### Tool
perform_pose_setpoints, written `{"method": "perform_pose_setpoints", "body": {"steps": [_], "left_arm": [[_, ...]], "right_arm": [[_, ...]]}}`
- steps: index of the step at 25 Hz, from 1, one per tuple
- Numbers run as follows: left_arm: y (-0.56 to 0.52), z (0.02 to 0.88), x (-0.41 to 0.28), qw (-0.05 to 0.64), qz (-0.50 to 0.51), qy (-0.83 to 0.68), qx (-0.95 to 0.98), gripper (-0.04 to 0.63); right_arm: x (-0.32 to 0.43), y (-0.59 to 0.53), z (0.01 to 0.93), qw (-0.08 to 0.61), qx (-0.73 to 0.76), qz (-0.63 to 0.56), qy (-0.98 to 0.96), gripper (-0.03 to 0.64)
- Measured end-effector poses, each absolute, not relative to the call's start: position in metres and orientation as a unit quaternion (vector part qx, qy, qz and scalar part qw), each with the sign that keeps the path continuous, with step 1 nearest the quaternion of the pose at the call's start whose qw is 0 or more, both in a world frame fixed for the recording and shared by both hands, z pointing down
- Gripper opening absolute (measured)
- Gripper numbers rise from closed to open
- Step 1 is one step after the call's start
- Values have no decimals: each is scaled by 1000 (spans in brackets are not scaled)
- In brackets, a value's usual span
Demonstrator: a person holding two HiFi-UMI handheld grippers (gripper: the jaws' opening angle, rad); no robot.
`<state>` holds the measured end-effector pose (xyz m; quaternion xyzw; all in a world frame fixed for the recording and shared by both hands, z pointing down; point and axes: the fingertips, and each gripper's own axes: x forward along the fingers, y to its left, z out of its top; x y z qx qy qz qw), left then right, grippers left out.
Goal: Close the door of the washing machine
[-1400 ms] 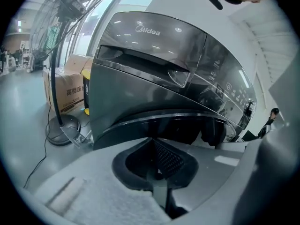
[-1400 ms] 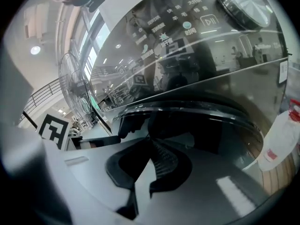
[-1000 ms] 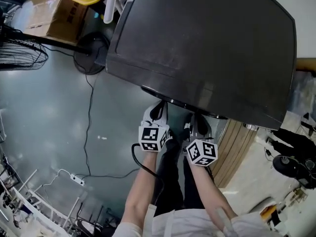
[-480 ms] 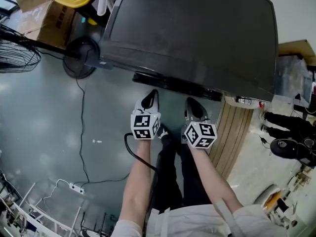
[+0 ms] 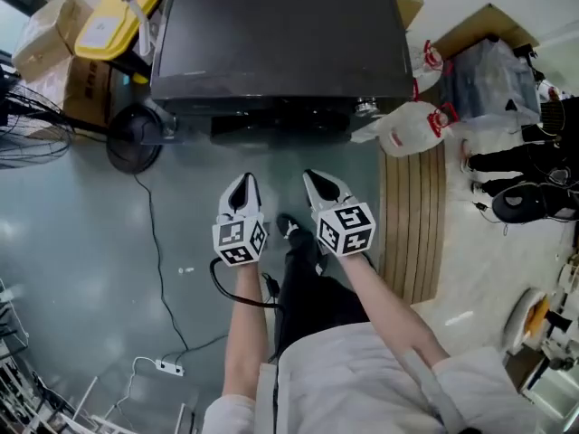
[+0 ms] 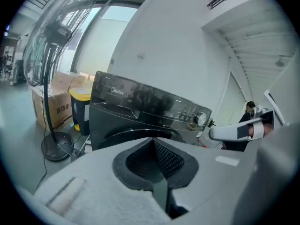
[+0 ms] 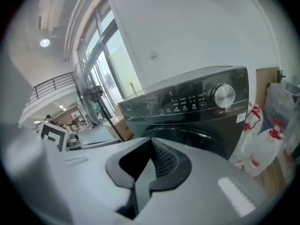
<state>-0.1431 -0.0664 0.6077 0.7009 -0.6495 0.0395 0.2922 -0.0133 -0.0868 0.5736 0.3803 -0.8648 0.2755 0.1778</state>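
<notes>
The black front-loading washing machine (image 5: 280,43) stands at the top of the head view. Its round door (image 6: 126,135) lies flush against the front under the control panel (image 7: 187,102) with its silver knob (image 7: 224,95). My left gripper (image 5: 242,183) and right gripper (image 5: 317,179) hang side by side in front of the machine, a short way off it and touching nothing. Both point at the machine. In the left gripper view the left gripper (image 6: 153,142) is shut on nothing. In the right gripper view the right gripper (image 7: 151,142) is also shut on nothing.
A floor fan's base (image 5: 131,138), cardboard boxes (image 5: 54,43) and a yellow-lidded bin (image 5: 109,25) crowd the machine's left. White jugs (image 5: 407,125) and a wooden slatted mat (image 5: 412,224) lie to its right. A cable and power strip (image 5: 163,366) run over the grey floor.
Both grippers have drawn back from under the machine's front edge and risen. They stay shut. The head view now shows the whole machine from farther off.
</notes>
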Motion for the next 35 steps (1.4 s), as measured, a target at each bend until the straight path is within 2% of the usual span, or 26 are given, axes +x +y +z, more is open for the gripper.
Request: {"method": "perform_pose_setpoints", "body": {"steps": [5,15,25,35], "left_arm": [[1,555,-96,287,54,-628,721,3],[83,482,-71,267,52,-638,721,3],[101,451,-69,277,26,-625,730,3],[102,459,-100,283,69,-596,749,3]], "right_arm": [[25,-16,543,187,350,288,-872,3],[82,57,489,158,388,276,-865,3],[81,72,459,135,413,268,-860,3],[61,72,454,123,448,284,-839,3]]}}
